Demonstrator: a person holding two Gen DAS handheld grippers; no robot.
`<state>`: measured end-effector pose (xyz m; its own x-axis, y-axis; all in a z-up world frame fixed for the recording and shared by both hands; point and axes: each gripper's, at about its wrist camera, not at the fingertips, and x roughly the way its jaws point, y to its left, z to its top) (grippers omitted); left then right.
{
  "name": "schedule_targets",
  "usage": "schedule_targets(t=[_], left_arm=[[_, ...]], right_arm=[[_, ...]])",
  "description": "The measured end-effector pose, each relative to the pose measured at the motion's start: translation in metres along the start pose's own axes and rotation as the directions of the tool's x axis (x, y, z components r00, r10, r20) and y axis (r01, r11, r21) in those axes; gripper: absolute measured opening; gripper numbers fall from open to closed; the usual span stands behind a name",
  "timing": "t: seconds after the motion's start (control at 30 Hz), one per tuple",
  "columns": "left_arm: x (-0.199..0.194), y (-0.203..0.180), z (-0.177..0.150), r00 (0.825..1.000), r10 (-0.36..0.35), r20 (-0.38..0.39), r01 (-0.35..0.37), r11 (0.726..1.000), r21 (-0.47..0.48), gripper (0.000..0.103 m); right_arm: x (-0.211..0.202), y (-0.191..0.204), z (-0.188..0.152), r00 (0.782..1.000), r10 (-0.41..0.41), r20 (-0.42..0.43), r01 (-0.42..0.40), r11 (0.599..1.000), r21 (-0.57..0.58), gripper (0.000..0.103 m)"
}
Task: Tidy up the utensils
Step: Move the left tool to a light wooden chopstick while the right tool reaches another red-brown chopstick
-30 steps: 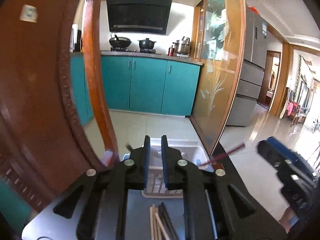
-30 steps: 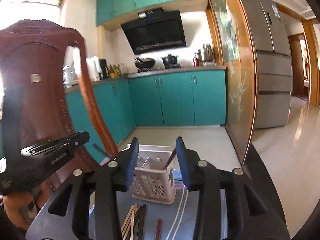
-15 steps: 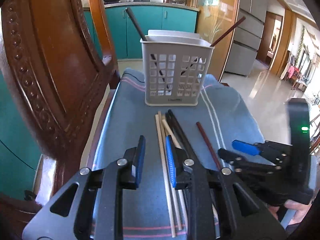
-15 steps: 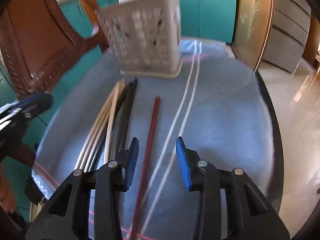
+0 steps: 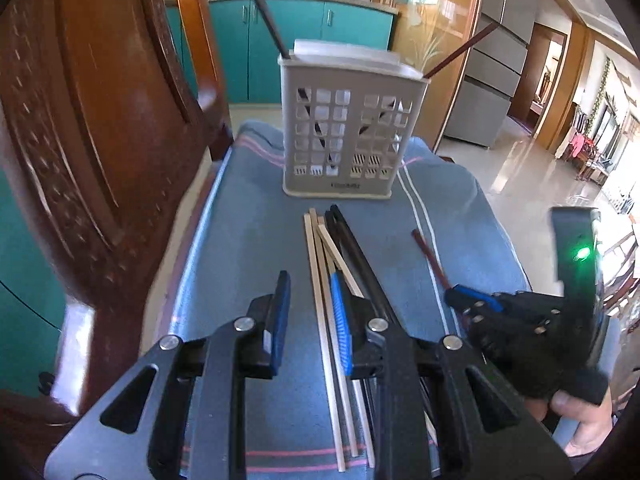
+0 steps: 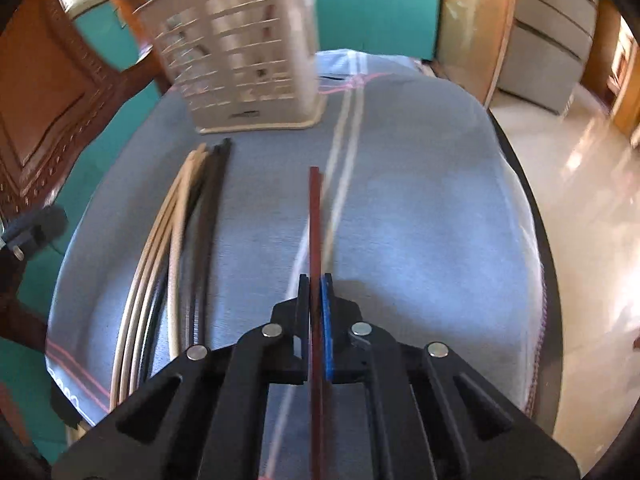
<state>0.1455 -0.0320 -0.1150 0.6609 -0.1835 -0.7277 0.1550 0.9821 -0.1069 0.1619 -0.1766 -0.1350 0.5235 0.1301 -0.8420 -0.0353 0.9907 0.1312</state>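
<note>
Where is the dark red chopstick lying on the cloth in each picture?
Left wrist view: red chopstick lies right of centre, running into the right gripper.
Right wrist view: red chopstick runs up the middle, clamped in the jaws.
Shared landmark: white utensil basket behind it.

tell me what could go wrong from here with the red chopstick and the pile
1. The right gripper is shut on the red chopstick near one end, so the long free end may swing or slip on lifting.
2. The holder already has a chopstick leaning out of each side; a tilted insert could knock one or tip the holder.
3. The left gripper sits open over the crossed pale chopsticks beside the black ones; closing could pinch several or scatter them.
</note>
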Motion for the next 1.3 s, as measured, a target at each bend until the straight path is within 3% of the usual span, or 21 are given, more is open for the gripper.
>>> schedule_targets(t=[0.2,0.4,0.53,0.6,0.8,0.9,1.17,1.3], left_arm=[[0.039,0.014,-0.009,0.992,-0.041,-0.121,0.033,0.997,-0.065,0.022],[0.062,0.018,-0.016,0.981,-0.063,-0.184,0.045,0.994,-0.102,0.022],[0.065,0.014,-0.016,0.98,-0.083,-0.179,0.065,0.993,-0.101,0.022],[0.069,0.01,-0.017,0.982,-0.055,-0.181,0.042,0.996,-0.072,0.027],[0.066,0.011,-0.014,0.983,0.022,-0.18,-0.029,0.999,-0.04,0.025],[0.067,0.016,-0.012,0.983,-0.008,-0.186,-0.004,0.998,-0.062,0.025],[0.093,0.017,0.011,0.982,0.017,-0.19,-0.025,0.999,-0.037,0.025],[0.105,0.012,0.022,0.98,0.067,-0.189,-0.067,0.998,0.006,0.025]], right_arm=[[-0.007,-0.017,-0.007,0.999,0.035,-0.004,-0.035,0.998,0.051,0.008],[-0.005,-0.012,-0.008,1.0,0.016,0.002,-0.016,0.999,0.034,0.011],[-0.004,-0.011,-0.008,1.0,0.016,0.004,-0.016,0.999,0.032,0.016],[-0.004,-0.01,-0.008,1.0,0.013,0.007,-0.013,1.0,0.028,0.017],[-0.004,-0.009,-0.008,1.0,0.006,0.011,-0.006,1.0,0.016,0.019],[-0.004,-0.008,-0.008,1.0,0.007,0.014,-0.007,1.0,0.011,0.025],[-0.001,-0.001,-0.005,0.995,-0.094,0.019,0.094,0.994,-0.046,0.029],[0.001,0.001,-0.004,0.994,-0.109,0.028,0.111,0.992,-0.064,0.034]])
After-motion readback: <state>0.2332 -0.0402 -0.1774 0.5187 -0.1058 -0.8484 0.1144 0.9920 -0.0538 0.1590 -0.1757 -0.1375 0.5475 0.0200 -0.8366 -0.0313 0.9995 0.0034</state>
